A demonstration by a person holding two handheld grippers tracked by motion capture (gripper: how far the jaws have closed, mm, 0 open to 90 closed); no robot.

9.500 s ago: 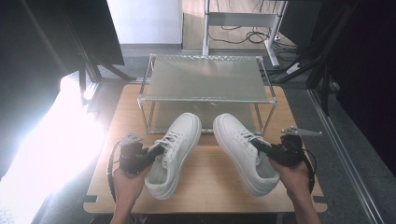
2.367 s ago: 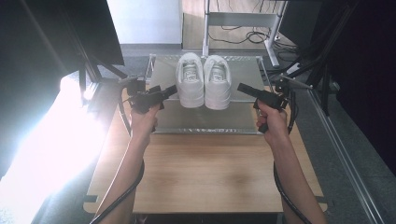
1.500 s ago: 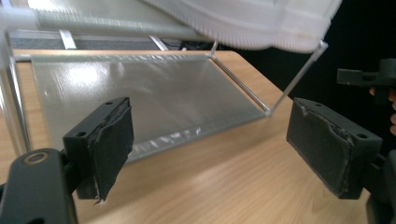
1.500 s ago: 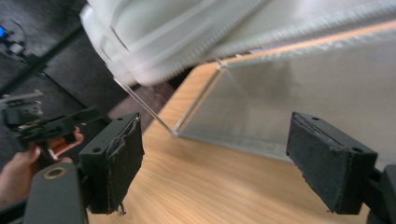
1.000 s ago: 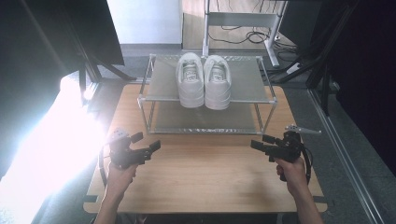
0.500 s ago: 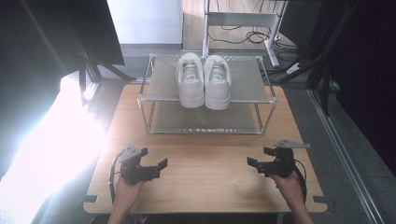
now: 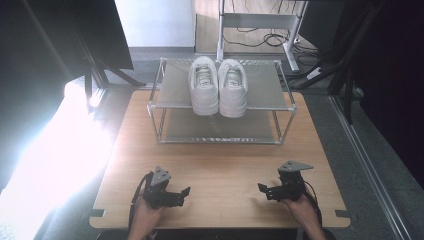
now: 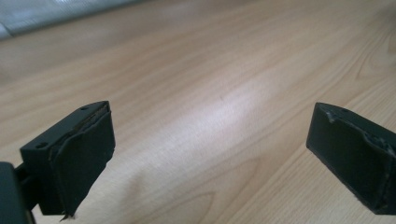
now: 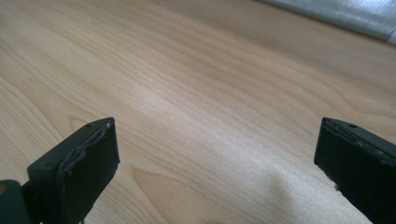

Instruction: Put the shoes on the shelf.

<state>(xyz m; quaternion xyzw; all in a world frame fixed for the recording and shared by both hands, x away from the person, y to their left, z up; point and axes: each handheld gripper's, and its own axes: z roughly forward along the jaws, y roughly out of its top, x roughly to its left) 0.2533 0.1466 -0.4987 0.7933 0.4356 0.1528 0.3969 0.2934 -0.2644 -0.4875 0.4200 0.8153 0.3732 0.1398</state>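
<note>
We take the two-tier wire rack (image 7: 222,102) at the far side of the wooden table (image 7: 220,165) as our landmark. The pair of white sneakers (image 7: 219,91) sits side by side on the rack's top shelf, toes toward us, near the middle of the shelf and touching each other along their inner sides. Nine and a half seconds back we had those shoes on the table in front of the rack, one in each gripper; by about two seconds ago they stood on the top shelf, and they have not shifted since. What has changed is our hands: a second ago they hovered closer to the rack's front, and now both have drawn back and sunk toward the near edge of the table, well apart from the rack. The left gripper (image 7: 184,192) lies low over the wood in front of the rack's left end, the right gripper (image 7: 262,189) in front of its right end, their tips pointing toward each other. Both have just been opening their jaws, and in each gripper view we see the two black jaws spread wide with nothing between them but bare wood grain, so both are released and empty.
</note>
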